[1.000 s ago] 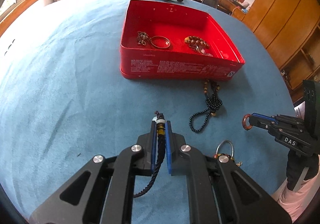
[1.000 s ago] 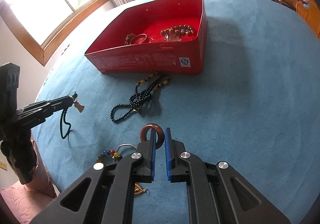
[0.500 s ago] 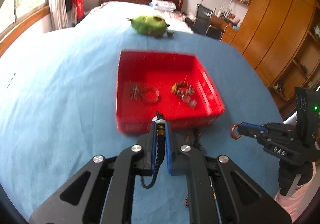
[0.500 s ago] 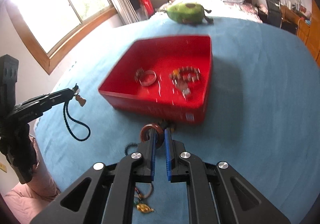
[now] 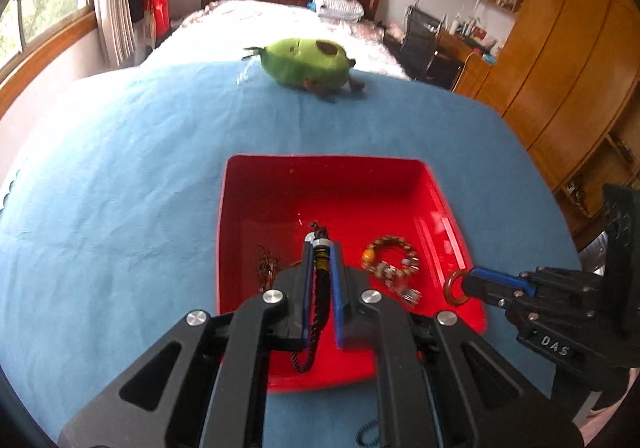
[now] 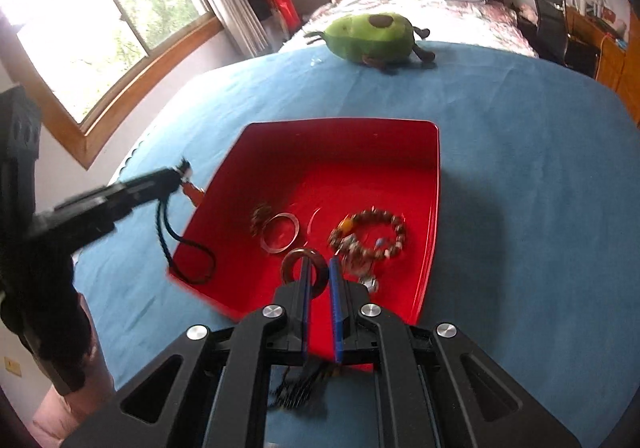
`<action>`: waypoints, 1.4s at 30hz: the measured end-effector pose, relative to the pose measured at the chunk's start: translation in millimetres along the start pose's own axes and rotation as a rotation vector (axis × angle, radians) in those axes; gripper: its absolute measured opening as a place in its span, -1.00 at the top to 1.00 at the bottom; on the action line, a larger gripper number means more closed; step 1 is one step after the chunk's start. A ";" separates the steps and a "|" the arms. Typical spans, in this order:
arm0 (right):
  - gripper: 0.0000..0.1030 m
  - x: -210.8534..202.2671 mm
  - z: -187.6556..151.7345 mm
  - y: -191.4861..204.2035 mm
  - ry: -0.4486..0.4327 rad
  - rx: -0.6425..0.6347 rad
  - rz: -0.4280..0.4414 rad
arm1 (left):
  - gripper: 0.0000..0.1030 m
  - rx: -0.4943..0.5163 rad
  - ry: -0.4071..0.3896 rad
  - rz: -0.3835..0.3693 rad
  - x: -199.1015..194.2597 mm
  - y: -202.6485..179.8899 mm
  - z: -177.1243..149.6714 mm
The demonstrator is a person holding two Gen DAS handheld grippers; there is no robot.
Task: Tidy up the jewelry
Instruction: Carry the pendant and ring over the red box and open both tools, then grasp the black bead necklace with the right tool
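Note:
A red box [image 5: 344, 167] [image 6: 436, 167] lies on the blue cloth with a beaded bracelet [image 5: 390, 256] [image 6: 372, 232], a metal bangle [image 6: 280, 232] and a small chain piece [image 5: 266, 268] inside. My left gripper [image 5: 320, 248] [image 6: 176, 175] is shut on a black braided cord [image 5: 318, 308] [image 6: 176, 236], held above the box's near left part, its loop hanging down. My right gripper [image 6: 318, 268] [image 5: 466, 284] is shut on a brown ring [image 6: 294, 262] [image 5: 454, 288] above the box's near right side.
A green plush toy [image 5: 308, 63] [image 6: 372, 33] sits beyond the box at the cloth's far edge. A dark bead strand [image 6: 300, 388] lies on the cloth just below the right gripper. Wooden cupboards [image 5: 560, 67] stand to the right, a window [image 6: 80, 27] to the left.
Both grippers have risen and moved forward from the cloth's near part to above the red box, each keeping its hold. The black bead necklace on the cloth has dropped behind them.

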State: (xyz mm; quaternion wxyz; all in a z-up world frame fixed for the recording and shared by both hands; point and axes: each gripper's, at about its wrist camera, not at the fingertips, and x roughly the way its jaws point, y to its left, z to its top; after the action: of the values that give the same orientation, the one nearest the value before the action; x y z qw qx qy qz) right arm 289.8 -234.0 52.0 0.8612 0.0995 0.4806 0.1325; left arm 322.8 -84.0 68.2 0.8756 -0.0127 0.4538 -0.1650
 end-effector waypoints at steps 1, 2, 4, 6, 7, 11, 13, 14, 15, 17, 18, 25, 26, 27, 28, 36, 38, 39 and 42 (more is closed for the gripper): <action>0.84 9.6 5.7 -4.4 0.007 0.011 -0.005 | 0.87 -0.002 0.010 0.008 10.1 2.4 1.7; 0.84 18.6 10.1 -7.6 0.013 0.023 -0.012 | 0.87 -0.005 0.021 0.019 22.1 4.6 3.2; 0.84 35.9 18.2 -16.0 0.024 0.043 -0.031 | 0.87 -0.009 0.041 0.040 43.9 7.8 6.3; 0.84 49.0 23.9 -22.7 0.034 0.057 -0.050 | 0.87 -0.014 0.065 0.062 65.6 12.2 9.9; 0.84 57.5 27.6 -26.6 0.039 0.065 -0.058 | 0.87 -0.016 0.073 0.070 71.6 14.3 10.1; 0.84 76.6 35.2 -35.0 0.051 0.081 -0.070 | 0.86 -0.020 0.114 0.088 99.8 20.9 11.5; 0.77 79.6 36.8 -36.8 0.043 0.083 -0.079 | 0.84 -0.034 0.139 0.084 107.1 23.5 13.3; 0.75 78.6 36.9 -37.6 0.032 0.085 -0.082 | 0.82 -0.036 0.137 0.066 105.0 23.9 13.5; 0.75 76.7 36.3 -38.3 0.021 0.088 -0.072 | 0.71 -0.027 0.117 0.057 100.2 23.2 13.8; 0.74 71.2 33.6 -37.9 0.006 0.089 -0.055 | 0.35 -0.015 0.081 0.080 90.1 21.5 12.9; 0.73 66.8 31.7 -36.6 -0.006 0.083 -0.053 | 0.22 -0.011 0.062 0.080 83.4 20.8 12.2; 0.44 21.9 8.0 -22.4 -0.094 0.043 -0.052 | -0.23 0.008 -0.010 0.079 35.5 10.2 -1.6; 0.34 14.0 2.3 -19.5 -0.106 0.034 -0.058 | -0.29 0.014 -0.027 0.085 26.1 8.3 -5.6; 0.31 7.3 -2.4 -17.2 -0.115 0.029 -0.061 | -0.41 0.018 -0.041 0.087 16.0 6.9 -10.4; 0.22 -1.2 -9.7 -14.8 -0.125 0.026 -0.063 | -0.50 0.019 -0.049 0.087 9.8 6.1 -13.6; -0.68 -42.9 -56.3 -1.1 -0.155 -0.007 -0.121 | -0.84 0.014 -0.107 0.118 -40.6 9.7 -54.4; -0.81 -49.4 -69.0 1.3 -0.148 -0.009 -0.133 | -0.86 -0.002 -0.108 0.110 -49.3 13.3 -66.0; -0.83 -51.7 -75.4 2.5 -0.145 -0.008 -0.139 | -0.87 -0.008 -0.114 0.107 -53.7 14.8 -73.1; -0.92 -55.0 -90.1 4.1 -0.135 -0.003 -0.157 | -0.89 -0.005 -0.128 0.135 -60.2 16.8 -92.0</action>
State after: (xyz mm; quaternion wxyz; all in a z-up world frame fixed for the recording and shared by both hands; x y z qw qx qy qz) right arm 184.6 -244.0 50.5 0.8994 0.0693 0.4277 0.0584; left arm 221.8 -38.2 58.8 0.9119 0.0050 0.3970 -0.1035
